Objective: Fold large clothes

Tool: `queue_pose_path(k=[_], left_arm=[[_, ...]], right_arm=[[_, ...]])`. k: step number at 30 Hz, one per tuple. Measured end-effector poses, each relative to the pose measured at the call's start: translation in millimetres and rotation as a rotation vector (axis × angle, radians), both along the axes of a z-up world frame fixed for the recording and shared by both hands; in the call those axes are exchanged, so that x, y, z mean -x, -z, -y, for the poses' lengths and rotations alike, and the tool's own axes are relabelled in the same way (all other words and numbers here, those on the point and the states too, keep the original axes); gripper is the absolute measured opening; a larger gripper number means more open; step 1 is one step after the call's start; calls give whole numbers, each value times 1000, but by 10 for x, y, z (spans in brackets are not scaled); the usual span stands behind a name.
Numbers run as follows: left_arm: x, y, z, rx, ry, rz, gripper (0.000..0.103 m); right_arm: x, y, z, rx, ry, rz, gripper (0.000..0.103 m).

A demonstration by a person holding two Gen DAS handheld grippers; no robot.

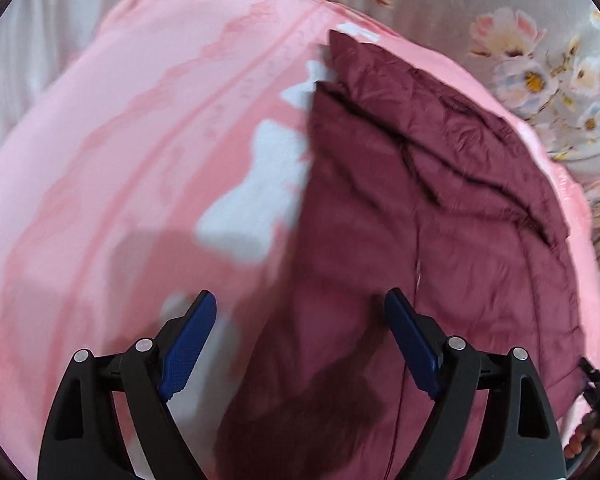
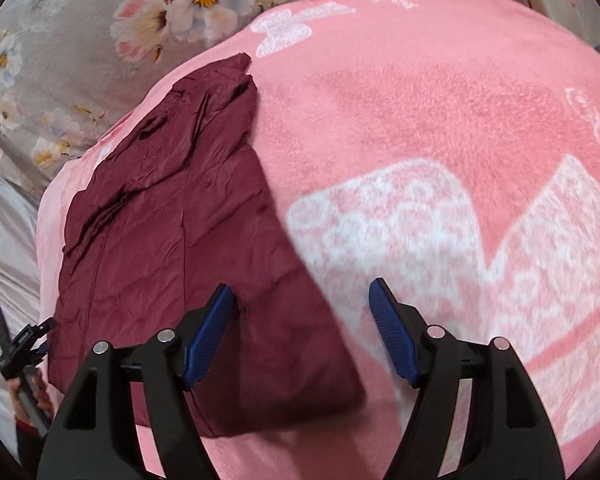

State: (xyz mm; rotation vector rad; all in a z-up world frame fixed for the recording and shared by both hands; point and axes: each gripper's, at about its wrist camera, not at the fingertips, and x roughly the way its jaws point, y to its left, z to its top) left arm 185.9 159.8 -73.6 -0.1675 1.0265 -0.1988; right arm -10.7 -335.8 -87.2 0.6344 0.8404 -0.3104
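A dark maroon quilted garment (image 1: 420, 220) lies folded flat on a pink blanket (image 1: 120, 160) with white patterns. In the left wrist view my left gripper (image 1: 300, 304) is open and empty, hovering over the garment's left edge near its lower end. In the right wrist view the garment (image 2: 172, 220) lies to the left, a long folded shape. My right gripper (image 2: 302, 292) is open and empty above the garment's right edge, with the left fingertip (image 2: 220, 304) over the maroon fabric.
The pink blanket (image 2: 440, 120) covers a bed. A grey floral sheet (image 2: 80, 40) lies beyond it, also in the left wrist view (image 1: 520, 60). The other hand-held gripper and a hand (image 2: 24, 364) show at the lower left of the right wrist view.
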Motion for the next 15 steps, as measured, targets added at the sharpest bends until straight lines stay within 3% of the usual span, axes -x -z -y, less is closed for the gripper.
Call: queue_pose_path(k=[3, 6, 8, 10, 15], left_arm=[[159, 9, -62, 43, -32, -24, 82], [213, 43, -81, 27, -47, -34, 65], [276, 16, -35, 55, -5, -46, 26], [356, -62, 3, 59, 27, -39, 5], [714, -411, 15, 81, 99, 25, 2]], right_arm=[[-16, -30, -149, -70, -28, 44, 70], [-20, -13, -249, -38, -47, 13, 50], [39, -52, -282, -60, -62, 33, 16], [158, -169, -304, -53, -66, 68, 9], [612, -591, -413, 9, -53, 164, 6]])
